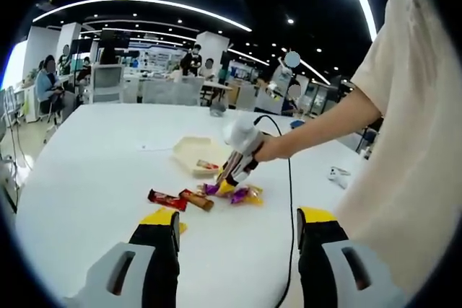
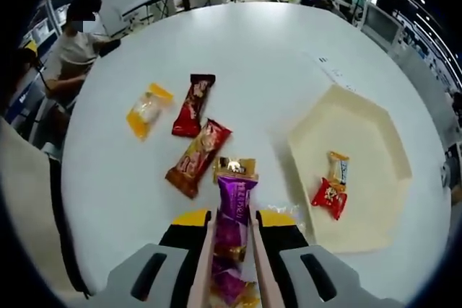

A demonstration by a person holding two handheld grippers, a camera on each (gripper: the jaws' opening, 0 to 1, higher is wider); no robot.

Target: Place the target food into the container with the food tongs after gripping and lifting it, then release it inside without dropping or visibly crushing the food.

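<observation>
In the right gripper view, my right gripper (image 2: 234, 223) is shut on the pinkish food tongs (image 2: 204, 265). The tongs pinch a purple snack packet (image 2: 237, 201), held just above the table beside a small gold packet (image 2: 234, 167). To its right lies the cream container (image 2: 361, 128), holding a red snack (image 2: 330, 198) and a small yellow-white one (image 2: 337, 167). In the left gripper view, my left gripper (image 1: 238, 220) stands open and holds nothing. Ahead of it are the right gripper (image 1: 242, 151), the purple packet (image 1: 211, 189) and the container (image 1: 189, 149).
Loose snacks lie on the white table (image 2: 253, 55): a yellow packet (image 2: 148, 110), a dark red bar (image 2: 193, 104) and a brown-red bar (image 2: 198, 158). A black cable (image 1: 289, 178) and a small white object (image 1: 338, 174) lie at the right. A person (image 2: 72, 48) sits at the table's far edge.
</observation>
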